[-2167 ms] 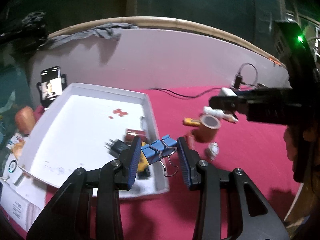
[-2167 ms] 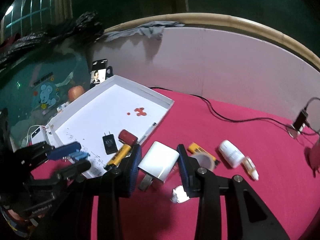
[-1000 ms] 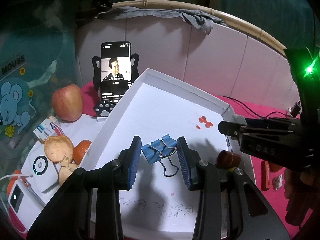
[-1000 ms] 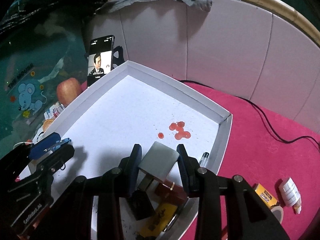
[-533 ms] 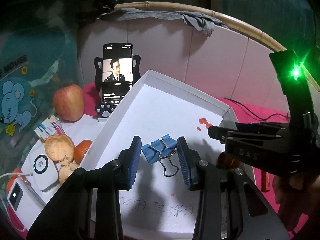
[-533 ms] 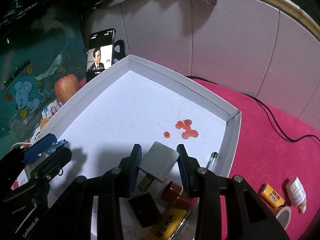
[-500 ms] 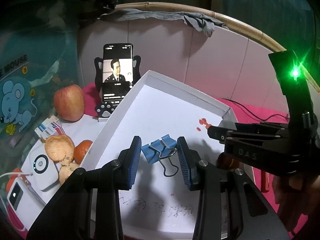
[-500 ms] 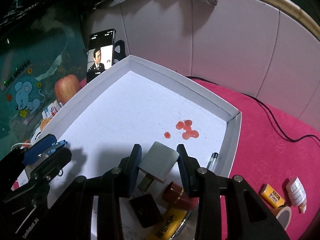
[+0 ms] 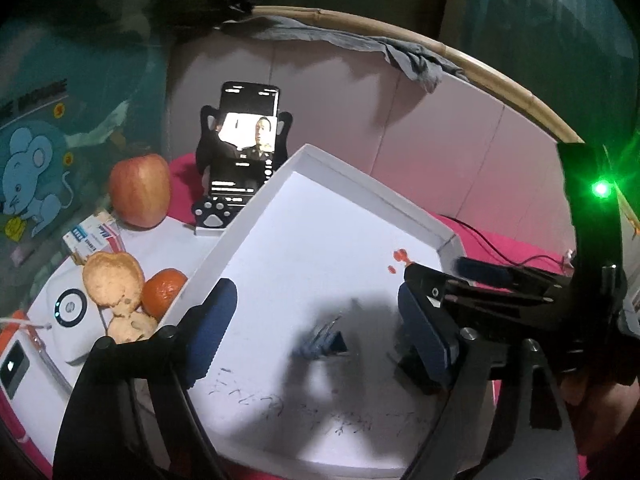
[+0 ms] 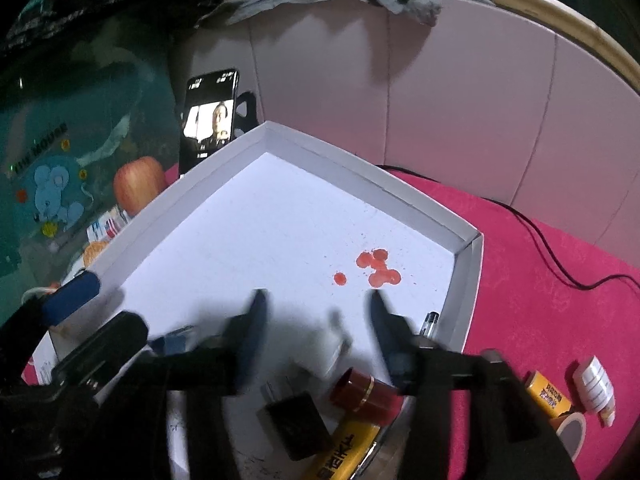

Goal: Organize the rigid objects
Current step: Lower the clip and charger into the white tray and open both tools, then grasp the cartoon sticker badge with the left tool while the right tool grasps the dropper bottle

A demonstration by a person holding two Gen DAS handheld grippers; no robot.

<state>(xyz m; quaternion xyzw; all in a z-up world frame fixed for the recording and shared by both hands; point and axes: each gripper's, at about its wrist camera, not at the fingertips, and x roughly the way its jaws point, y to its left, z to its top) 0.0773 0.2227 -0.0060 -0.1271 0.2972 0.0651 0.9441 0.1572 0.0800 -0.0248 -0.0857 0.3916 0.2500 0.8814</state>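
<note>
Both grippers hang over the white tray (image 9: 344, 176), which also shows in the right wrist view (image 10: 328, 148). My left gripper (image 9: 320, 336) is open; the blue binder clips (image 9: 324, 344) are blurred below it on the tray floor. My right gripper (image 10: 316, 328) is open and blurred; the white charger (image 10: 334, 346) is a pale blur between and below its fingers. The binder clips (image 10: 174, 342) show at its left. In the tray's near corner lie a black plug (image 10: 294, 420), a dark red cylinder (image 10: 366, 394), a yellow item (image 10: 340, 454) and a pen (image 10: 428, 322).
A phone on a stand (image 9: 246, 156), an apple (image 9: 140, 190), an orange with peel (image 9: 162, 290) and white devices (image 9: 68, 312) sit left of the tray. On the pink cloth to the right lie a tape roll (image 10: 570, 432), a yellow box (image 10: 550, 396), a small white bottle (image 10: 596, 380) and a black cable (image 10: 560, 240).
Both grippers have opened. The blue binder clips have dropped from the left gripper and the white charger from the right, both into the tray.
</note>
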